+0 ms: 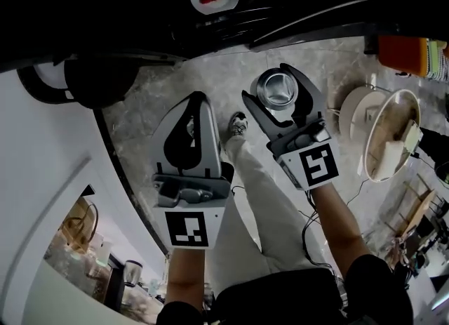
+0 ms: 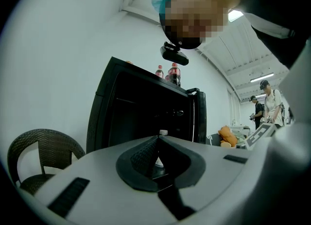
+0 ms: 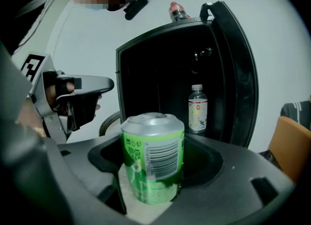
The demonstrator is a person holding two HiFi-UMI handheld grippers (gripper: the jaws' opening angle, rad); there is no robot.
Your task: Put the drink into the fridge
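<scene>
Fridge [image 3: 146, 68] stands open, door swung aside, so the inside is reachable. Right gripper [image 1: 275, 86] fingers are clamped on the green drink can [image 3: 153, 158], held upright in front of the opening, likely for a stand-up placement. Left gripper [image 1: 195, 106] fingers are clenched and empty, alongside. Bottle [image 3: 198, 108] is already inside.

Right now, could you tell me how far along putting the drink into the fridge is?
Done: the black fridge stands open, a clear bottle already inside. In hand: the right gripper is shut on the green can, outside the fridge; the left gripper is shut, empty. Left: set the can inside and release.
</scene>
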